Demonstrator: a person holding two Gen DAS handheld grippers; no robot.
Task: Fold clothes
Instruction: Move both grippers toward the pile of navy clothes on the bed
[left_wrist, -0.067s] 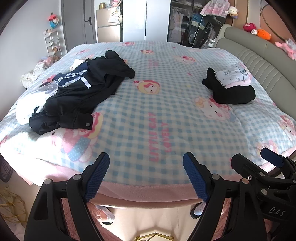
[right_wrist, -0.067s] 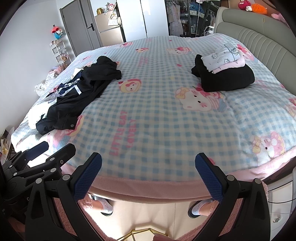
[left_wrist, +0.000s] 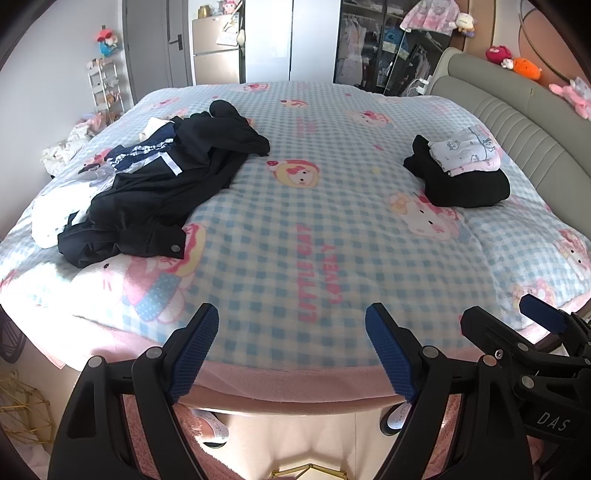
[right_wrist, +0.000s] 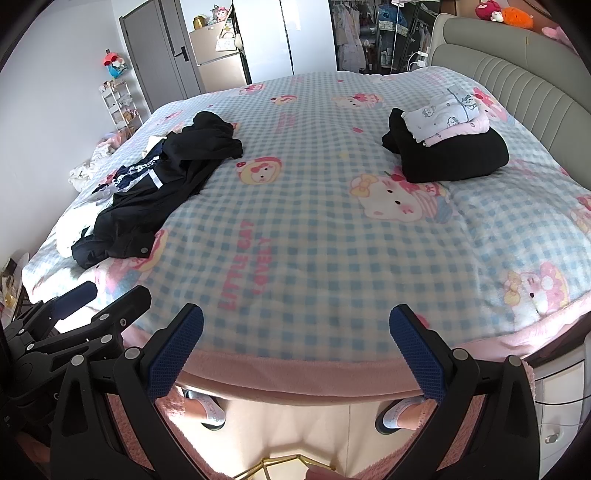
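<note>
Two handheld grippers hover side by side above the near edge of a bed, each with its blue-padded fingers spread wide and holding nothing. The left gripper (left_wrist: 291, 347) sits over the pink hem of a blue-and-white checked blanket (left_wrist: 332, 240) printed with cartoon cats; the right gripper (right_wrist: 295, 350) hangs just beside it, to its right, over the same hem. On the left half of the bed lies an unfolded heap of clothes: a crumpled black garment (left_wrist: 162, 192) with a snap button at its near corner, draped over a navy piece with white lace trim (left_wrist: 144, 151), with a white garment (left_wrist: 51, 218) spilling out at the heap's left side. Well apart from it, on the far right of the blanket near the grey padded headboard (left_wrist: 524, 122), stands a folded stack (right_wrist: 448, 144): a thick black item at the bottom, a pink one above it and a white printed one on top. The middle of the blanket between heap and stack is bare, showing pink lettering. Plush toys (left_wrist: 513, 62) line the ledge above the headboard, and a grey door (left_wrist: 155, 48), a small fridge (left_wrist: 216, 50) and an open wardrobe (left_wrist: 373, 44) fill the far wall. Below the grippers, a person's slippered feet (right_wrist: 207, 410) stand on the floor against the bed's near side.
</note>
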